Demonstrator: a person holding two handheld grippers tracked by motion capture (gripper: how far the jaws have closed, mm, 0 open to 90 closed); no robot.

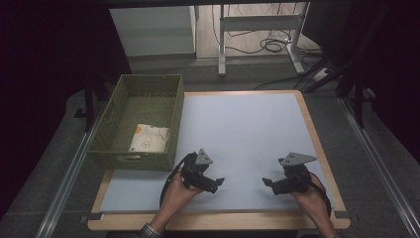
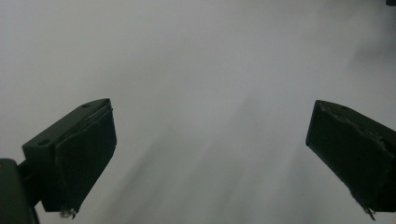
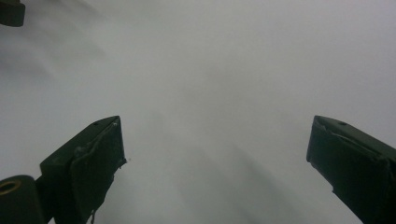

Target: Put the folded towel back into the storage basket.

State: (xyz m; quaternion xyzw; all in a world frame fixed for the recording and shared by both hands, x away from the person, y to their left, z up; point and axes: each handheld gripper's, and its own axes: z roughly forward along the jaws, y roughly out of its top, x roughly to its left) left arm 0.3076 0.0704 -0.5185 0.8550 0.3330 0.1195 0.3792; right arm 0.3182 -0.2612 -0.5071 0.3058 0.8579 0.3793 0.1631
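While both grippers rest low over the pale mat, nothing is held between their jaws. The left gripper sits at the near left part of the mat, gripped by the left hand, with its jaws pointing toward the mat's centre. In the left gripper view, the left gripper has its two black jaws set wide apart, with bare mat between them. The right gripper sits at the near right part of the mat, gripped by the right hand, jaws also pointing toward the centre. In the right gripper view, the right gripper likewise has its jaws spread wide over bare mat. The two grippers face each other and are well apart. A green basket stands just beside the mat's left edge, and a folded white cloth with a printed pattern lies inside it, at the near end. Neither gripper touches the basket or the cloth.
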